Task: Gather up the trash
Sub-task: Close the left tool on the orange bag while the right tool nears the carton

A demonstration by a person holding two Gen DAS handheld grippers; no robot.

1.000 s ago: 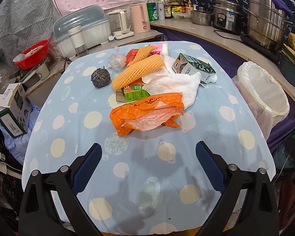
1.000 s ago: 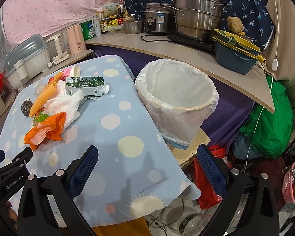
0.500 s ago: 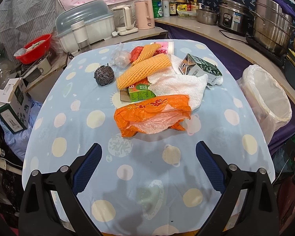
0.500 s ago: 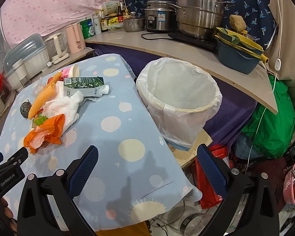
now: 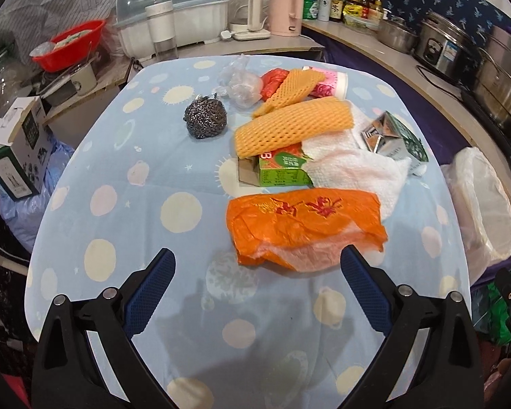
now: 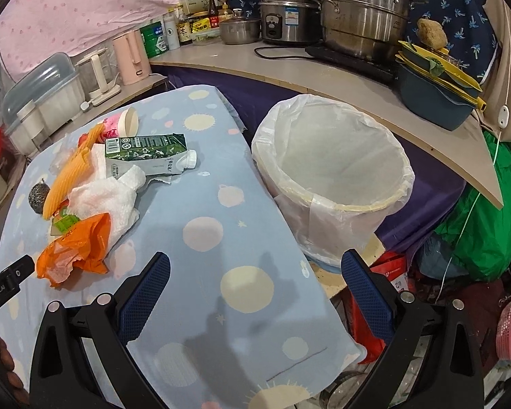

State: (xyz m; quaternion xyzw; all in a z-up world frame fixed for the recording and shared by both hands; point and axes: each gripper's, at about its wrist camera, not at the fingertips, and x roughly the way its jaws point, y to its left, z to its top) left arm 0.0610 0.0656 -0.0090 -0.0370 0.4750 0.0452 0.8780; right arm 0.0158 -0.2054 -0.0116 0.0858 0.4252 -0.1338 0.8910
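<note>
Spotted tablecloth [image 5: 146, 211] holds piled trash beyond the orange bag [image 5: 303, 225]; left gripper [image 5: 257, 266] and right gripper [image 6: 255, 269] hover open, lined bin [image 6: 334, 170] beside the table's edge.

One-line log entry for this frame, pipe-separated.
left claw: open, empty, facing orange plastic bag | right claw: open, empty, over table edge | lined bin: empty | trash collected: none

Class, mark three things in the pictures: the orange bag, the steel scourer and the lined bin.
orange bag [image 5: 303, 218], left wrist view, printed upper face.
steel scourer [image 5: 206, 121], left wrist view, middle of the ball.
lined bin [image 6: 327, 204], right wrist view, near rim.
</note>
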